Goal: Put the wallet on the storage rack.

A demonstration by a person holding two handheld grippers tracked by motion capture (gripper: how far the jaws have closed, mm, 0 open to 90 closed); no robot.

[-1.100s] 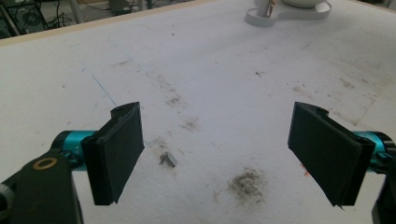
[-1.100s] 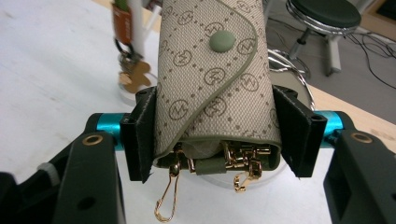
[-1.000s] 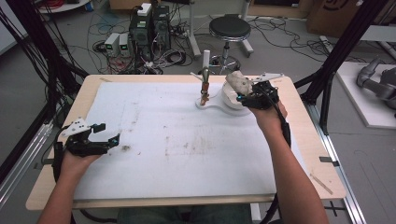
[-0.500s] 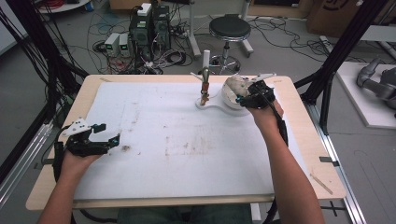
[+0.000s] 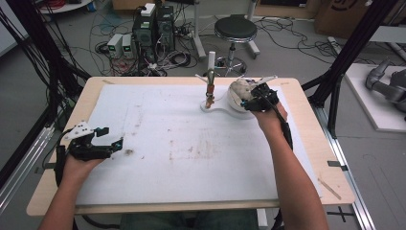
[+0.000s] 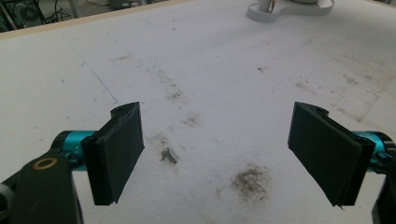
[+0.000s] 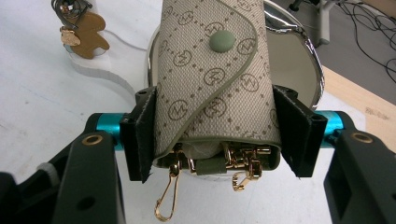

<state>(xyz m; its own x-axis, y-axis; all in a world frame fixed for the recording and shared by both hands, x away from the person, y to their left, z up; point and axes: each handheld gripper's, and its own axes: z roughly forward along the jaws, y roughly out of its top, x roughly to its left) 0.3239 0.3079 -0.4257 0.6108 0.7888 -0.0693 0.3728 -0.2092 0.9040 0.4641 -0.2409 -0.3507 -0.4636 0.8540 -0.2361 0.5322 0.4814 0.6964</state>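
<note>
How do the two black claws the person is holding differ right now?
The right gripper is clamped on a beige monogram key pouch with gold clips hanging out; the left gripper stands open with nothing between its jaws. The right gripper is at the far side of the table, over a shiny round dish; the left gripper sits near the left edge, above the stained white mat. Both have black pads on teal mounts.

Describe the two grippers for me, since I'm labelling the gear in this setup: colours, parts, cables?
Both are black, each with two flat rectangular black jaws on turquoise metal bars, with brass-coloured rivets in the black arms. The left gripper carries a pale grey three-cornered plate on top. A black cable trails from the right gripper along the forearm. The forearms are bare, with no sleeves in view.
</note>
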